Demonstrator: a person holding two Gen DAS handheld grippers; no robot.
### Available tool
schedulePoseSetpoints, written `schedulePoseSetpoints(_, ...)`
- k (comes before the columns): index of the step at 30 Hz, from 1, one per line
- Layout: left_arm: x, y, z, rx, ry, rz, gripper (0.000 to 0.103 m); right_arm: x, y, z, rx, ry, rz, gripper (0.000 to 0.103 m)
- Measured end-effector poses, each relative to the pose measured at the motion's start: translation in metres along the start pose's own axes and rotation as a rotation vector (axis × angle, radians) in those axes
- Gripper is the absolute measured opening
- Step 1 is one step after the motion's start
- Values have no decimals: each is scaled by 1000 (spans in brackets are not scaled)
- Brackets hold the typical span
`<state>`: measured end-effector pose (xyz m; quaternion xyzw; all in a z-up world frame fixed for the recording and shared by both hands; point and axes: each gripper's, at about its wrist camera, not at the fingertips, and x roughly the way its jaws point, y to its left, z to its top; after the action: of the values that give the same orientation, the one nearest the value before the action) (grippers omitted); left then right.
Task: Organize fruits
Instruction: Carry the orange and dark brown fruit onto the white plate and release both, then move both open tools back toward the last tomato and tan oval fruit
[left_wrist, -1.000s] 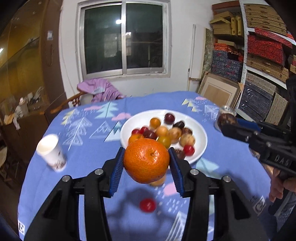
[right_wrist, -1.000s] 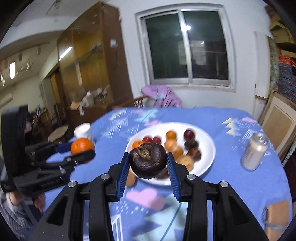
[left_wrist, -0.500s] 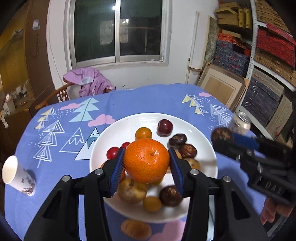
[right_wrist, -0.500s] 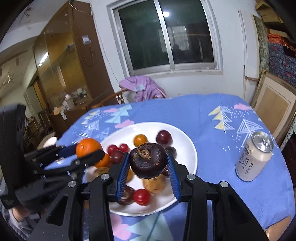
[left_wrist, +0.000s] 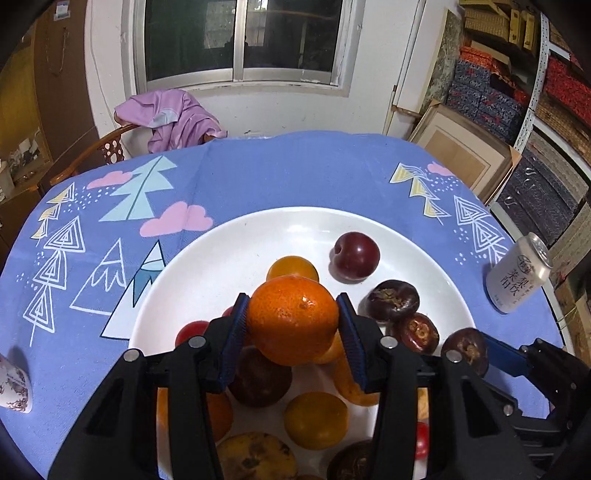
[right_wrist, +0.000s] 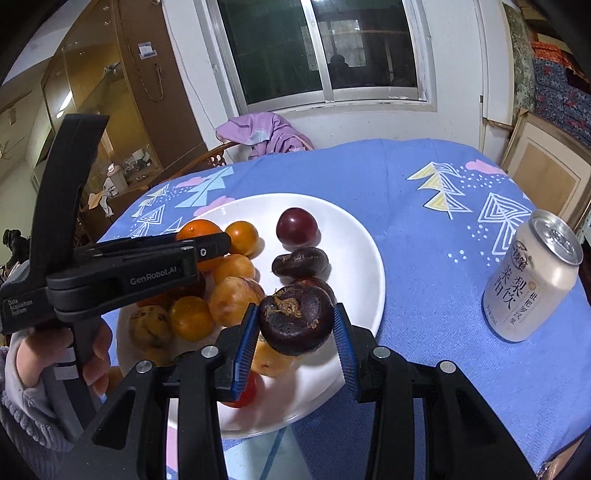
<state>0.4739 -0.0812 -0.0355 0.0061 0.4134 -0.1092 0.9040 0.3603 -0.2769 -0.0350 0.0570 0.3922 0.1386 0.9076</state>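
Observation:
A white plate (left_wrist: 236, 254) (right_wrist: 354, 236) on the blue tablecloth holds several fruits: orange ones, dark brown ones, a dark red plum (left_wrist: 356, 255) (right_wrist: 297, 226) and small red ones. My left gripper (left_wrist: 292, 325) is shut on an orange tangerine (left_wrist: 293, 317) and holds it over the middle of the plate; it shows in the right wrist view (right_wrist: 201, 242). My right gripper (right_wrist: 295, 326) is shut on a dark brown fruit (right_wrist: 295, 320) above the plate's near right part; it shows in the left wrist view (left_wrist: 466, 349).
A drink can (left_wrist: 519, 273) (right_wrist: 533, 275) stands on the cloth right of the plate. A paper cup (left_wrist: 13, 384) is at the left edge. A chair with a purple garment (left_wrist: 173, 120) stands behind the table. Boxes and shelves line the right wall.
Both grippers have moved forward and down toward the plate, each still holding its fruit. The plate now fills more of both views.

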Motion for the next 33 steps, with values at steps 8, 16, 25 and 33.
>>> schedulePoseSetpoints(8, -3, -1, -3, 5, -9, 12, 60, 3, -3, 1, 17, 9, 1, 42)
schedulePoseSetpoints(16, -42, 4, -3, -5, -70, 32, 68, -28, 3, 11, 24, -72, 41, 42)
schedulePoseSetpoints(25, -131, 25, -42, 0, -173, 99, 84, -99, 41, 8, -36, -195, 139, 48)
schedulePoseSetpoints(33, -188, 52, -131, -64, -226, 157, 98, -118, 79, -51, -81, -175, 180, 67)
